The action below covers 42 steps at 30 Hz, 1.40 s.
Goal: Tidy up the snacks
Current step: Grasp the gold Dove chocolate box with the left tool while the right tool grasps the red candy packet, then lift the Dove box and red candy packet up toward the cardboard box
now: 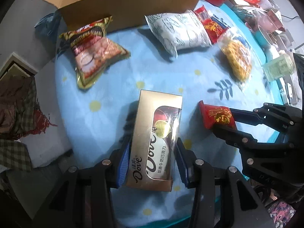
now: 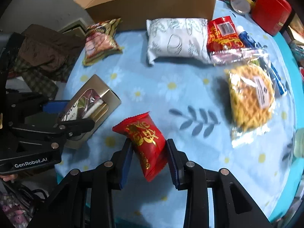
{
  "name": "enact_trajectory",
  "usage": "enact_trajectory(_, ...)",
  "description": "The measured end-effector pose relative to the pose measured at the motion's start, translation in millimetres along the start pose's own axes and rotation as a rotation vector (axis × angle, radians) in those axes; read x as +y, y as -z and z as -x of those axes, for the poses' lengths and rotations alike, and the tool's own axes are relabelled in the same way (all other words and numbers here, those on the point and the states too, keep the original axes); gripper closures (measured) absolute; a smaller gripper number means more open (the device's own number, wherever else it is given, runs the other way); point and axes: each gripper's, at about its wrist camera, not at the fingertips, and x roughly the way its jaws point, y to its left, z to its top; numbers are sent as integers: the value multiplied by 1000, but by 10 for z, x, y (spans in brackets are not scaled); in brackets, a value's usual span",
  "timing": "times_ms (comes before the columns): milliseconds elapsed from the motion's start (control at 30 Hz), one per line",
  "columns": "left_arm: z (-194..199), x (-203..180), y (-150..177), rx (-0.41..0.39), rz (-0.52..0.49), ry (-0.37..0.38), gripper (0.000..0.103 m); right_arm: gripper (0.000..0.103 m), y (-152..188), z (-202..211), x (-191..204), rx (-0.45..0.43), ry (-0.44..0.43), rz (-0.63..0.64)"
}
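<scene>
My left gripper is shut on a gold Dove chocolate box, its blue pads pressing both long sides above the blue flowered cloth. In the right wrist view the same box sits at the left in that gripper. My right gripper is shut on a small red snack packet with gold characters; the left wrist view has that packet at the right in the right gripper. An open cardboard box stands at the far edge of the table, also seen as the carton.
Loose on the cloth lie a red-and-gold chip bag, a white patterned bag, a red noodle packet and a clear bag of yellow snacks. A red container and clutter fill the right. Checked fabric lies off the table's left.
</scene>
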Motion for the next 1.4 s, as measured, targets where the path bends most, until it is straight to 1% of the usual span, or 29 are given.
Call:
enact_trajectory(167, -39, -18, 131, 23, -20, -12, 59, 66, 71, -79, 113, 30, 9, 14)
enact_trajectory(267, -109, -8, 172, 27, -23, -9, 58, 66, 86, -97, 175, 15, 34, 35)
enact_trajectory(333, -141, -24, 177, 28, -35, -6, 57, 61, 64, -168, 272, 16, 60, 69)
enact_trajectory(400, -160, -39, 162, 27, -40, 1, 56, 58, 35, -177, 278, 21, 78, 94)
enact_trajectory(433, -194, -36, 153, 35, -39, 8, 55, 55, 22, -201, 293, 22, 87, 104)
enact_trajectory(467, -228, -32, 148, 44, -36, 9, 56, 54, 19, -235, 324, 26, 91, 108)
enact_trajectory(500, -213, -45, 151, 23, -38, 14, 55, 54, -26, -265, 326, 33, 96, 112)
enact_trajectory(600, -208, -76, 157, -6, -44, 11, 55, 54, -51, -323, 436, 17, 118, 132)
enact_trajectory(667, -189, -88, 181, -28, -46, -4, 59, 54, -75, -367, 503, 14, 130, 122)
enact_trajectory(700, -170, -97, 205, -39, -39, -2, 59, 57, -96, -389, 527, 13, 128, 101)
enact_trajectory(733, -165, -99, 221, -41, -32, -3, 59, 64, -103, -395, 539, 11, 120, 87)
enact_trajectory(800, -142, -99, 260, -48, -18, -1, 59, 69, -87, -368, 515, 17, 89, 67)
enact_trajectory(900, -72, -43, 274, -57, -8, 18, 59, 70, -88, -345, 470, 47, 48, 7)
enact_trajectory(1033, 62, 14, 274, -69, 1, 22, 59, 71, -46, -222, 409, 40, -5, -63)
enact_trajectory(1133, 190, 68, 261, -87, 12, 33, 59, 71, -42, -62, 409, 22, -7, -96)
enact_trajectory(1200, 332, 68, 259, -127, 8, 42, 59, 71, -57, 30, 430, 2, -14, -103)
enact_trajectory(1400, 718, 78, 144, -204, -10, 45, 59, 71, -192, 447, 497, -78, -27, -114)
